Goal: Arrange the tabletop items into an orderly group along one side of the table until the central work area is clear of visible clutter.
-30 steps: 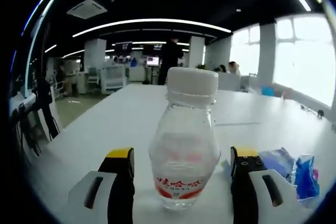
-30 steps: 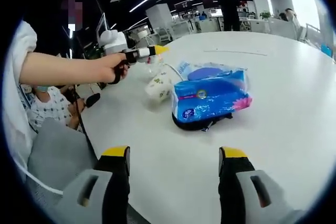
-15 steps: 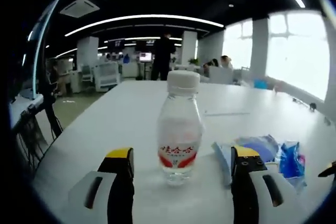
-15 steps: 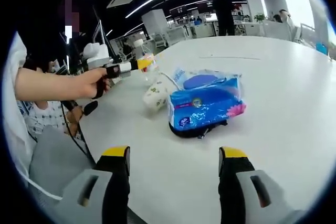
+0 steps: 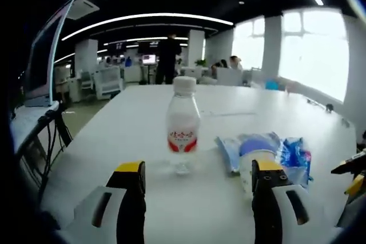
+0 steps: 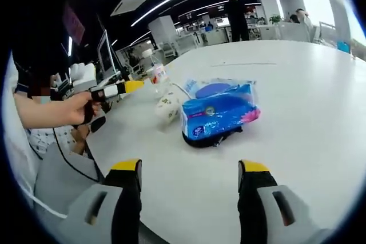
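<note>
bottle (image 5: 183, 124) now stands upright on the table (image 5: 131, 135), clear ahead of your left gripper (image 5: 197, 195), whose jaws are spread and empty after backing away. your right gripper (image 6: 189, 198) hangs open too. next, the tissue pack (image 6: 219, 108).

bottle (image 5: 183, 125) with red label, lettering too small to read

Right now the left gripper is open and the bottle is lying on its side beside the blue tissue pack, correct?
Not quite. The bottle stands upright on the table, cap on top, as the left gripper view shows. The rest holds: the left gripper is open, and the blue tissue pack lies beside the bottle.
</note>
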Available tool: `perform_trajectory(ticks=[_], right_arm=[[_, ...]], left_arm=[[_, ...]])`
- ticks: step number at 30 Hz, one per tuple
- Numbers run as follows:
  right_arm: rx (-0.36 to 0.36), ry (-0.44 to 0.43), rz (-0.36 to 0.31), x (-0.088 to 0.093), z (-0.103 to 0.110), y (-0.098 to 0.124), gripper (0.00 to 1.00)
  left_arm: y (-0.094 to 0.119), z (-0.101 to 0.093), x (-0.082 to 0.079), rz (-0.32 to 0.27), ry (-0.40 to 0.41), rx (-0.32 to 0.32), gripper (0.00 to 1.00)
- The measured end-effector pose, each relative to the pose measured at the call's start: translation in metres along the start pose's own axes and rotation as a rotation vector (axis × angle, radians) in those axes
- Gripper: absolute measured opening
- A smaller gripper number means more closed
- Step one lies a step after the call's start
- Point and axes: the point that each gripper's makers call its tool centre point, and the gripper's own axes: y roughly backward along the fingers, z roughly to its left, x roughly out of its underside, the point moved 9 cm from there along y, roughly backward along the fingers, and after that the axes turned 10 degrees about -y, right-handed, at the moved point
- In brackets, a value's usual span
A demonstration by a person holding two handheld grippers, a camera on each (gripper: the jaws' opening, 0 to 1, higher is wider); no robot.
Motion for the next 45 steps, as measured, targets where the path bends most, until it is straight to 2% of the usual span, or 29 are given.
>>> perform_trajectory(ticks=[6,32,38,42,45], right_arm=[[0.002,0.002,-0.009,-0.001,0.0,0.002,0.67],[-0.013,0.027,-0.006,-0.005,0.007,0.003,0.66],[-0.018,0.053,-0.008,-0.021,0.004,-0.001,0.65],[-0.013,0.079,-0.009,-0.035,-0.004,-0.006,0.64],[-0.003,0.115,-0.007,-0.047,-0.013,-0.009,0.64]], left_arm=[[0.012,0.001,0.004,0.008,0.029,0.003,0.72],[0.024,-0.004,0.005,0.016,0.055,-0.003,0.69],[0.026,-0.01,0.002,0.019,0.076,0.021,0.69],[0.029,-0.024,0.001,0.023,0.08,0.058,0.67],[0.028,-0.032,0.008,0.051,0.058,0.077,0.66]])
